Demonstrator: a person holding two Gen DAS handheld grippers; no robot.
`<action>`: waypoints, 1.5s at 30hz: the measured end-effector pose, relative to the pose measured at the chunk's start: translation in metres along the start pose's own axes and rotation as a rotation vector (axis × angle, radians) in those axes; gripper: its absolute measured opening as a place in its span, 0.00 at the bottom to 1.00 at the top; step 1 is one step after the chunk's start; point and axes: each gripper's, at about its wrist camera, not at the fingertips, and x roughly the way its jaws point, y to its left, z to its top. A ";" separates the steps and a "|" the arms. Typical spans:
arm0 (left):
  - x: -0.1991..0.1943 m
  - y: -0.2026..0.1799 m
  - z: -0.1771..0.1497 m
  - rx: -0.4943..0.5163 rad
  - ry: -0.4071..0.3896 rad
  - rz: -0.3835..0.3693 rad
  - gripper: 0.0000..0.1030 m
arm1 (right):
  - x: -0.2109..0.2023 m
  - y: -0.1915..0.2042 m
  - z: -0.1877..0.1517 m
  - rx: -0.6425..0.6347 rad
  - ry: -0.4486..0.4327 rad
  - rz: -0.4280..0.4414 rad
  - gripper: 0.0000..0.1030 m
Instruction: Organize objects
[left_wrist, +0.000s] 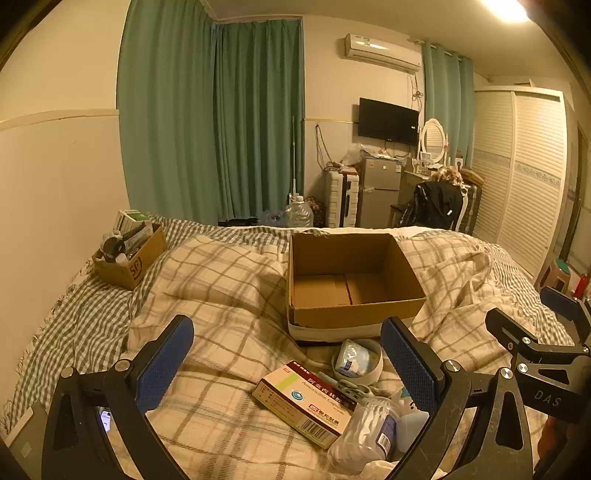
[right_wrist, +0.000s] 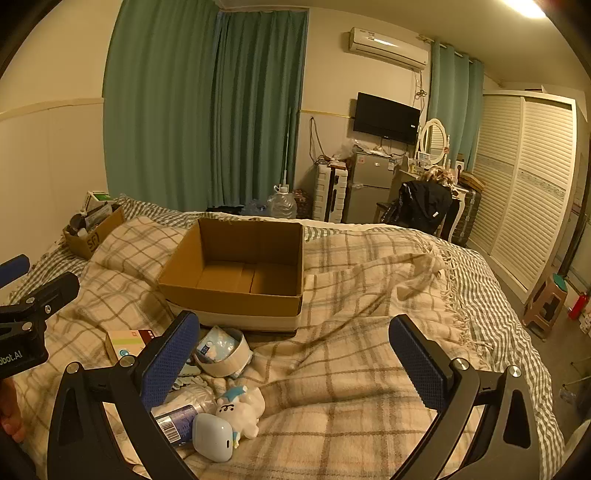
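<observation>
An open, empty cardboard box (left_wrist: 354, 314) (right_wrist: 229, 297) sits on the plaid blanket. In front of it lies a small pile: a medicine box (left_wrist: 303, 402) (right_wrist: 123, 343), a tape roll holding a packet (left_wrist: 358, 360) (right_wrist: 225, 350), a clear cotton-swab tub (left_wrist: 369, 430) (right_wrist: 184, 413), a white plush toy (right_wrist: 242, 408) and a pale blue case (right_wrist: 212, 437). My left gripper (left_wrist: 288, 369) is open and empty above the medicine box. My right gripper (right_wrist: 295, 362) is open and empty, with the pile beside its left finger. It also shows in the left wrist view (left_wrist: 535, 325).
A smaller cardboard box (left_wrist: 129, 254) (right_wrist: 92, 232) full of items sits at the bed's far left by the wall. A phone (left_wrist: 105, 421) lies under the left finger. Beyond the bed stand water jugs (left_wrist: 299, 212), a fridge (left_wrist: 380, 192), a chair with a black jacket (left_wrist: 432, 206) and a wardrobe (left_wrist: 524, 177).
</observation>
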 end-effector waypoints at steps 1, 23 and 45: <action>0.000 0.000 0.000 0.001 -0.001 0.001 1.00 | 0.000 0.000 -0.001 0.001 -0.001 0.000 1.00; -0.001 -0.001 -0.001 0.014 0.003 0.021 1.00 | -0.001 0.002 0.000 0.003 0.001 -0.001 1.00; 0.001 0.000 -0.005 0.019 0.015 0.024 1.00 | -0.008 0.007 -0.002 -0.006 -0.006 -0.002 1.00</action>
